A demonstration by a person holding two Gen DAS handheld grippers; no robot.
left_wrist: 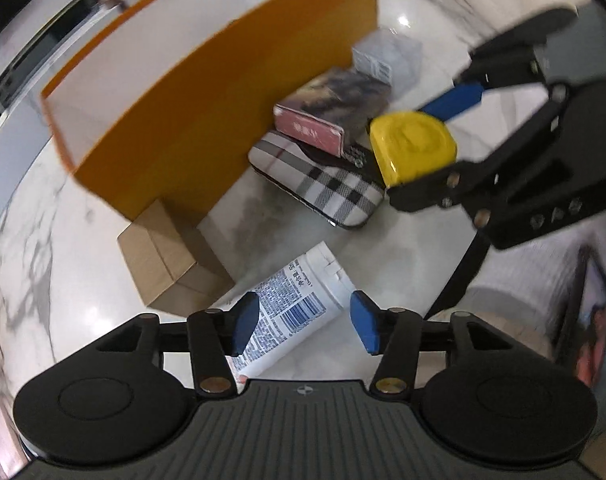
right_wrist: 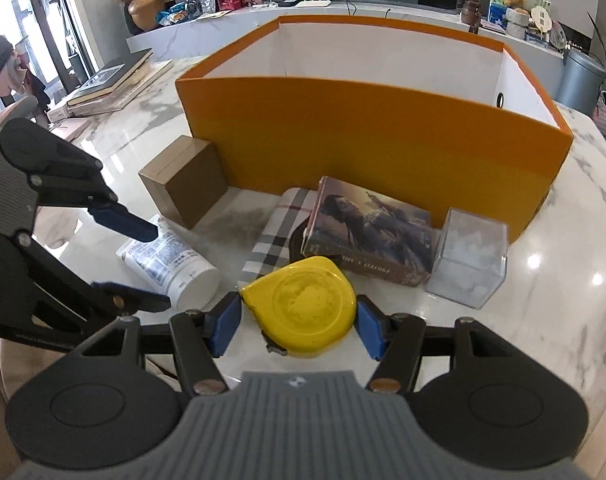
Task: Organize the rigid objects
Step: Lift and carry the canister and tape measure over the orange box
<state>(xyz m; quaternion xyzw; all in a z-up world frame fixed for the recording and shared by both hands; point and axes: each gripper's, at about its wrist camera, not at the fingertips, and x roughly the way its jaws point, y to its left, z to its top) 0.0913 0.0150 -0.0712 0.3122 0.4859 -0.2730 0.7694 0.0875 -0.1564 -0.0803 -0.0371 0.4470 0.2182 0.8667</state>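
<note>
Pinching a flat-lying yellow tape measure (right_wrist: 301, 306), right gripper (right_wrist: 298, 328); left gripper (left_wrist: 303, 324) spread.

Glossy yellow plastic tape measure (right_wrist: 301, 306); matt cardboard box (right_wrist: 183, 180); polished marble table (right_wrist: 575, 280); clear plastic cube (right_wrist: 469, 256).

White marble table (right_wrist: 563, 248) carries an orange box (right_wrist: 367, 148), cardboard box (right_wrist: 183, 184), plaid case (right_wrist: 271, 236), white tube (right_wrist: 171, 260) and clear cube (right_wrist: 469, 256).
</note>
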